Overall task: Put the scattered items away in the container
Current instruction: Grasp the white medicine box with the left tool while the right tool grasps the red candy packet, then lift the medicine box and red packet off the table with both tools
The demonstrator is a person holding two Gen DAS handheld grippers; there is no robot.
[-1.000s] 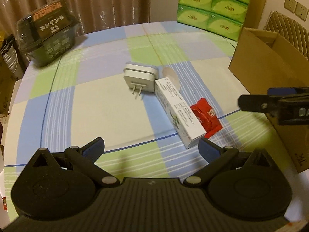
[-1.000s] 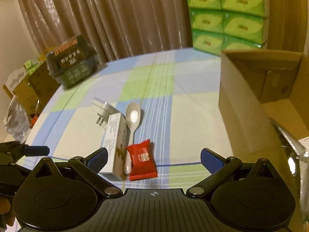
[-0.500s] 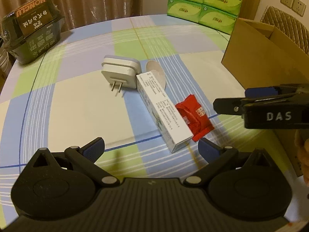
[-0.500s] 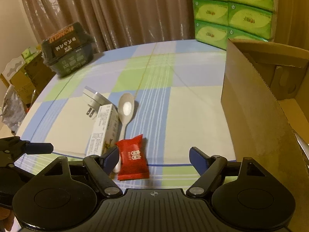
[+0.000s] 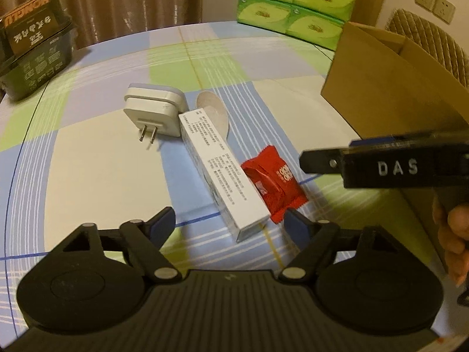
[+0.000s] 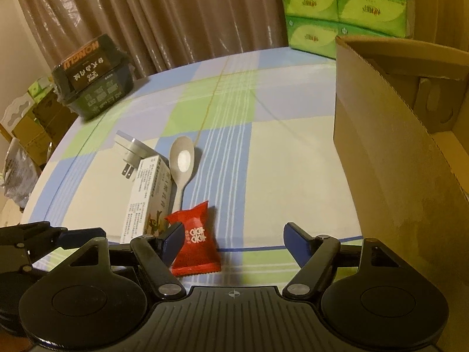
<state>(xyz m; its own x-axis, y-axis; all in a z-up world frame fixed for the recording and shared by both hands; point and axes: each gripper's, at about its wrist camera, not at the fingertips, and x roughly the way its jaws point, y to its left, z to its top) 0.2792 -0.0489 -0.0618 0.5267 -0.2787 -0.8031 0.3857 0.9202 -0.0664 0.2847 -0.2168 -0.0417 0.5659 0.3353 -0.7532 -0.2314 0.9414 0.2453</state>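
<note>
Where curtains (image 6: 176,14) hang, a checked tablecloth (image 5: 102,152) (blue, green, cream).

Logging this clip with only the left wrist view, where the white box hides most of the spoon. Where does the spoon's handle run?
Observer: The spoon lies beside the white box, not under it; its handle runs down to the red packet.
Operator: Are the right tongs around that packet?
Observer: The right tongs have just been closing but stand open; the packet lies between the fingers, close to one, unpinched.
Operator: Any handle hole in the cardboard box?
Observer: Yes, a cut-out hole in its far inner wall.
</note>
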